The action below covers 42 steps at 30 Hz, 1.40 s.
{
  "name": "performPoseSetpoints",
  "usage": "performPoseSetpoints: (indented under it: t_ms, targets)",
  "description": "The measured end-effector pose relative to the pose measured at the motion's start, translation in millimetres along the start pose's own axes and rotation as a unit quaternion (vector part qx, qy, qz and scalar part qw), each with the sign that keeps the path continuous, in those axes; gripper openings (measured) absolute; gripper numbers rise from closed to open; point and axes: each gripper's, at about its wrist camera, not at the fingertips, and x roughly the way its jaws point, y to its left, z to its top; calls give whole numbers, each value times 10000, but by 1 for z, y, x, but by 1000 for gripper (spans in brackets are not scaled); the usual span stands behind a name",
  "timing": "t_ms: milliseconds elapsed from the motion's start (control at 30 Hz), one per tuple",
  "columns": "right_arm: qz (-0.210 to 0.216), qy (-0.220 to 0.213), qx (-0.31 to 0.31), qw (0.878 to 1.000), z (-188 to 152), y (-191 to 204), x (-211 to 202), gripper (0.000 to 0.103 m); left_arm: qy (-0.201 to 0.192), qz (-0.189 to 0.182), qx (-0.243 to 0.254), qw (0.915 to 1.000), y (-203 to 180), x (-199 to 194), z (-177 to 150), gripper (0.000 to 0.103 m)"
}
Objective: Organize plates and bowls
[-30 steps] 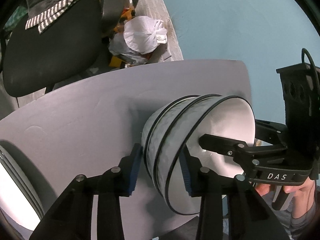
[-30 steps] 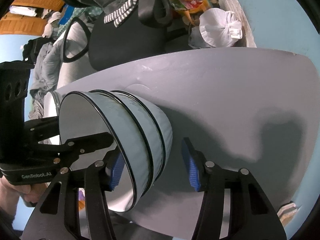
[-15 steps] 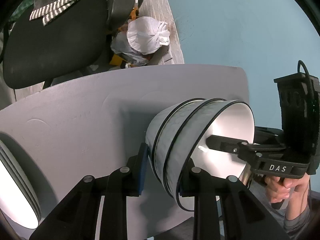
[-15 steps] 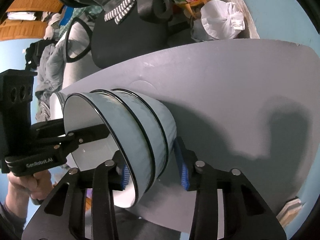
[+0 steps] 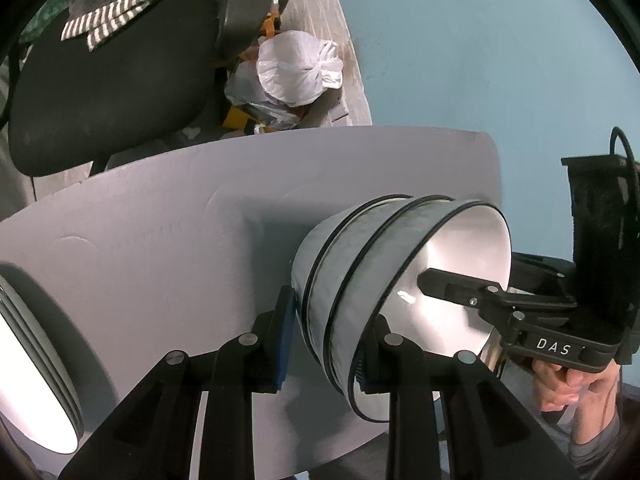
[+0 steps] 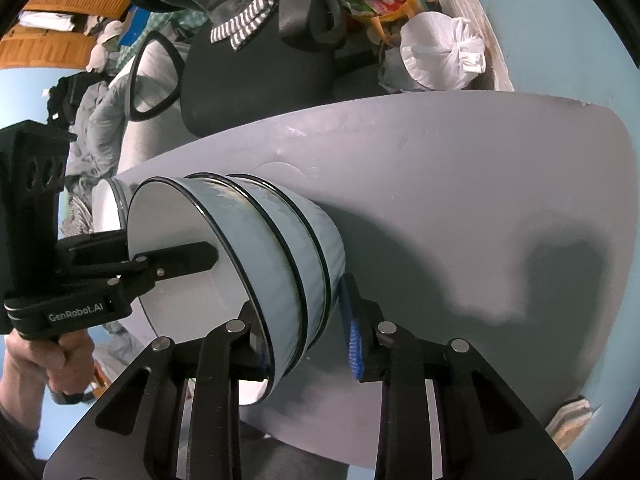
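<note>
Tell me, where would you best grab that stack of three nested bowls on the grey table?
Probably the rim wall of the stack of bowls, from above at a side: one finger inside the top bowl, one outside. The stack sits upright with its mouth open, and its round body looks too wide to straddle.

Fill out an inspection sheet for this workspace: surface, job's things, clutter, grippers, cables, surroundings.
Surface: grey table, faint round marks, otherwise bare.
Job's things: stack of three nested bowls standing on the table; stack of plates at the table's left edge.
Clutter: nothing seen on the table.
Grippers: left gripper straddles the stack's near wall, one finger inside, pads against it; right gripper straddles the opposite wall, jaws closing on it.
Cables: one black cable loop on the right gripper's body.
Surroundings: black office chair with striped cloth, tied white plastic bag, blue wall.
</note>
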Motion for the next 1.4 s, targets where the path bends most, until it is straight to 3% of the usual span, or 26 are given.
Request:
performPoseSetpoints:
  t_ms: [200,533,1400]
  targets:
    - [-160,-32,30,9999,0,6,-1,25,44,368,276,9989,-10,-1,-5,24]
    - [-79,102,180,9998,0,12,5,24,-3,389,87,9992,1,-7,-15,20]
    - [-183,346,-393,9985,-9,83,36,22,-276,356,-397,9982,63,-39,-73,19]
